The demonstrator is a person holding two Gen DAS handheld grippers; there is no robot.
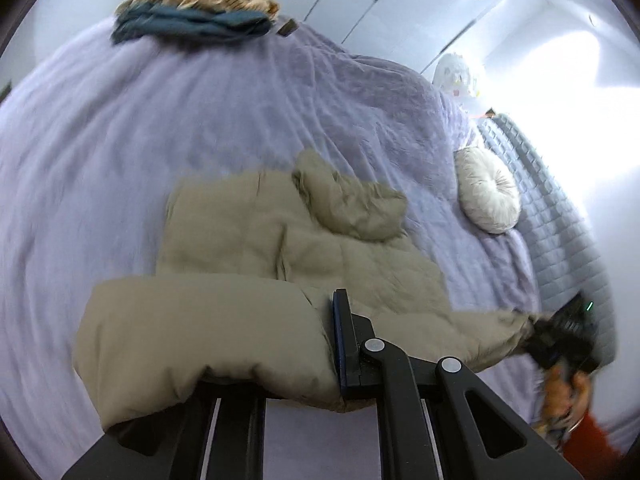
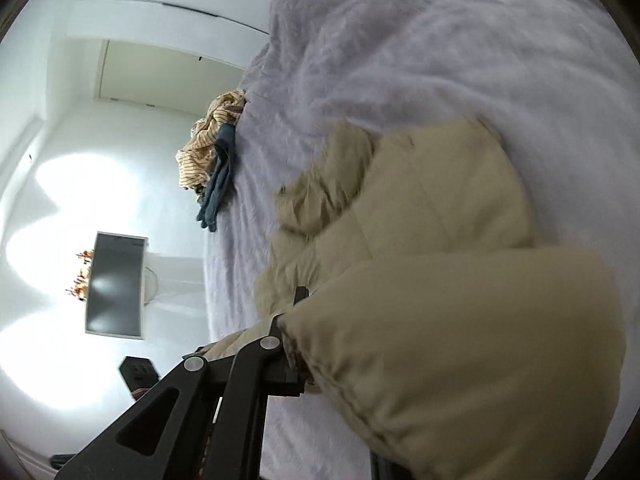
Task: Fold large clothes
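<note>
Beige and puffy, the quilted jacket [image 1: 280, 248] lies on the bed [image 1: 120, 160], its hood [image 1: 352, 204] bunched on top toward the far side. One padded sleeve [image 1: 200, 340] is lifted across the front of the left wrist view and is clamped in the left gripper [image 1: 320, 344]: the dark finger [image 1: 344, 340] on the right presses against the fabric, while the other finger is buried under the sleeve. Another stretch of the jacket runs out to the right, where its end meets the right gripper [image 1: 560, 336], held by a hand [image 1: 568, 400] with a red cuff; that part is blurred. In the right wrist view the right gripper [image 2: 320, 340] has its fingers [image 2: 288, 332] shut on a fat fold of the same jacket [image 2: 420, 208], which covers the far finger and fills the lower right of the picture. Beneath the jacket spreads the lilac fleecy blanket of the bed [image 2: 440, 60]. Near the headboard [image 1: 552, 208], which is grey and quilted, rests a round white cushion [image 1: 488, 196], well apart from the jacket. At the far edge of the bed sits a heap of other clothes [image 1: 200, 0], a striped tan piece over a dark teal one. Beyond stand white wardrobe doors [image 1: 400, 0], and on the wall hangs a dark screen [image 2: 116, 284].
</note>
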